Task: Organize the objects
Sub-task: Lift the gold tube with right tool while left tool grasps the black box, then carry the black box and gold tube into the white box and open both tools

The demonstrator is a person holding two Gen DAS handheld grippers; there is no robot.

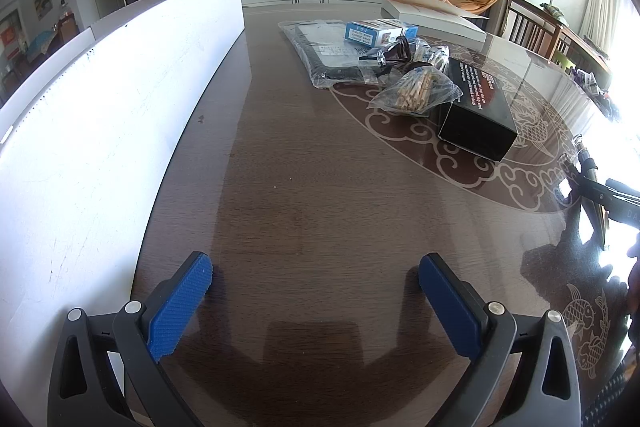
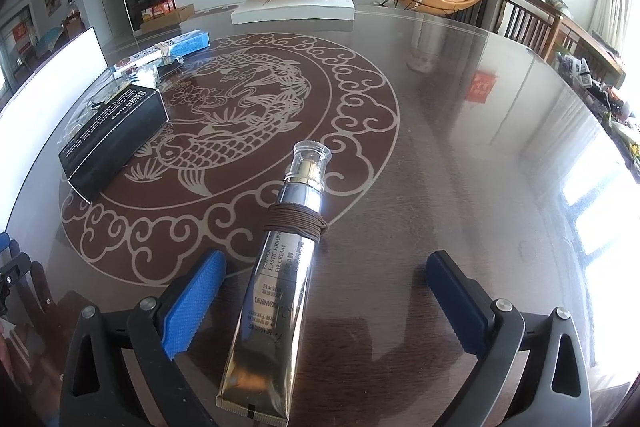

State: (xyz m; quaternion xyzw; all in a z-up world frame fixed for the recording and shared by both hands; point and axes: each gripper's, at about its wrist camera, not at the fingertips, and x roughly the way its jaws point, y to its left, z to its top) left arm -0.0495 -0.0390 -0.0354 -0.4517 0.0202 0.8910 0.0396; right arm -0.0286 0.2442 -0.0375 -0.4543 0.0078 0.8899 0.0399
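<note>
The silver cream tube [image 2: 280,291] lies flat on the worktop [image 2: 460,155] between the spread pads of the right hand-held gripper [image 2: 322,291], nearer its left pad, touching neither. Open worktop stretches right and far; a black box [image 2: 114,139] sits far left. The left hand-held gripper [image 1: 316,291] gapes empty beside a white board [image 1: 100,131].

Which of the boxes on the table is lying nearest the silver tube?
The black box with white print, lying flat beside the fish pattern left of the eye cream tube. The blue-and-white box and the large white box lie farther back.
</note>
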